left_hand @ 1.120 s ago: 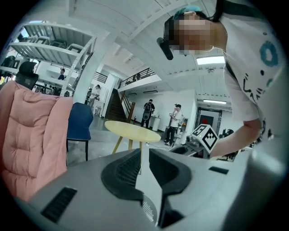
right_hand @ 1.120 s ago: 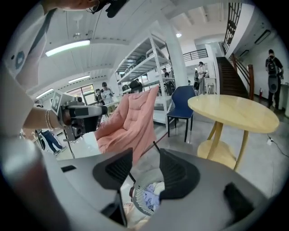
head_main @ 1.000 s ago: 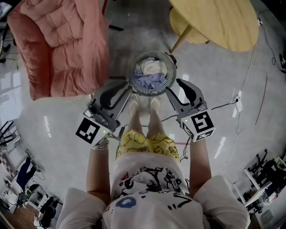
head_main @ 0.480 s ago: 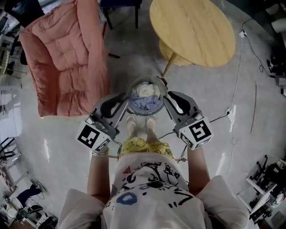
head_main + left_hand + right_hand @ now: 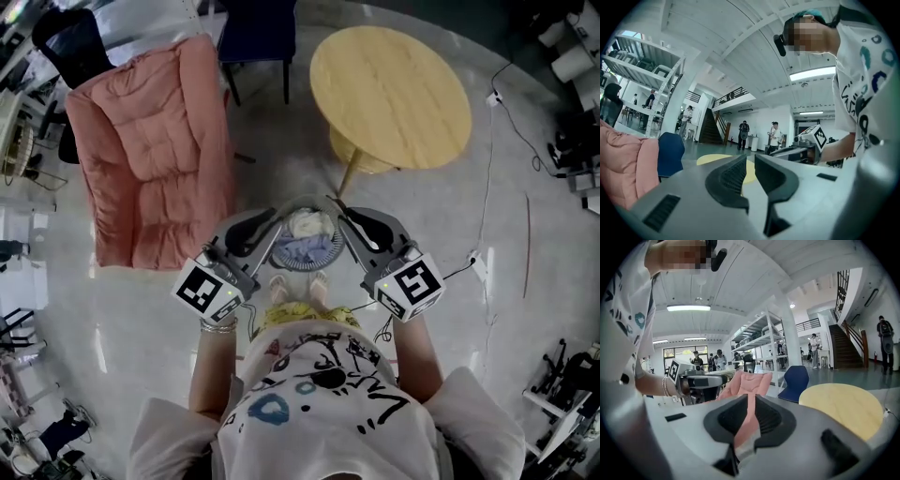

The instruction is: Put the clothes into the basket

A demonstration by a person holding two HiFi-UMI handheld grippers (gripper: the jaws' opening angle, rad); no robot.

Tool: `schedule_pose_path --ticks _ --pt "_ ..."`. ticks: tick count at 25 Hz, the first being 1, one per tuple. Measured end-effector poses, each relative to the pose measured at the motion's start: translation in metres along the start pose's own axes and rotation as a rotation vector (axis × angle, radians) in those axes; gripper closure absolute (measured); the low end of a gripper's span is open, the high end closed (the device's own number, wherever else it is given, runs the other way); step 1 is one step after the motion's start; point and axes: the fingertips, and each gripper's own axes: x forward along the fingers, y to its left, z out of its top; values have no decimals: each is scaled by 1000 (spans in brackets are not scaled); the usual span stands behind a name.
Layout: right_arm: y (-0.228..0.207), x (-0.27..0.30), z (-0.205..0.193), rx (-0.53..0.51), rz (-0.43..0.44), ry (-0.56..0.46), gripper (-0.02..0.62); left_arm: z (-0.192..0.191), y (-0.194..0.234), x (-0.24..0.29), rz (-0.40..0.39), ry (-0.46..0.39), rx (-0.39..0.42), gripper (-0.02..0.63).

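**Near, 6 o'clock.** Person standing, one claw in each hand, both held level ahead of the body.
- Left claw (image 5: 750, 161): released, jaws a narrow slit apart, nothing between them.
- Right claw (image 5: 751, 401): jaws have just been closing and now stand a slit apart. They hold nothing; the pink seen in the gap is the far armchair.

**Middle, 12 o'clock.** Basket (image 5: 306, 269) on the floor (image 5: 441, 244) just beyond the person's feet.
- Clothes (image 5: 302, 249) lie inside it, a white piece heaped on a lilac one.

**Far.**
- Pink armchair (image 5: 155, 159), 10 o'clock.
- Blue chair (image 5: 255, 33), 12 o'clock.
- Round wooden tabletop (image 5: 389, 94), 1 o'clock.
- Cable (image 5: 480, 258) on the floor, 3 o'clock.

**Hazards, judged.**
- The load looks done.
- A careless swing down could clip the rim and tip the basket.
- The top piece rides high and could spill.
- The cable could catch a foot on a sideways step.
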Motion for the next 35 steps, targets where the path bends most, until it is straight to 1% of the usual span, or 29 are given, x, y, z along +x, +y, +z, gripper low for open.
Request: schedule_pose_path --ticks 4,8,14,16,19,21,28,35 --pt "6 -6 29 -36 8 -35 540 21 -9 -1 -21 -19 14 549" --pt "8 -18 54 -63 -1 -85 549 36 -12 -8 -12 -31 7 560" --pt "12 -34 81 -81 -22 -144 554 54 -17 -18 -12 -41 45 574" --pt "13 -40 86 -82 -32 -160 554 59 -20 -20 -13 -53 45 575" --pt "17 -46 91 -81 -42 -181 555 67 -22 -26 -16 -83 21 575" --pt "20 -50 96 -83 -44 -191 556 72 -23 -30 -18 -93 18 575" --pt "32 -68 103 -118 -57 -209 565 75 -33 -38 -25 -86 54 577" --pt "39 -78 101 -128 -81 -193 566 75 -42 -44 -37 -71 56 578"
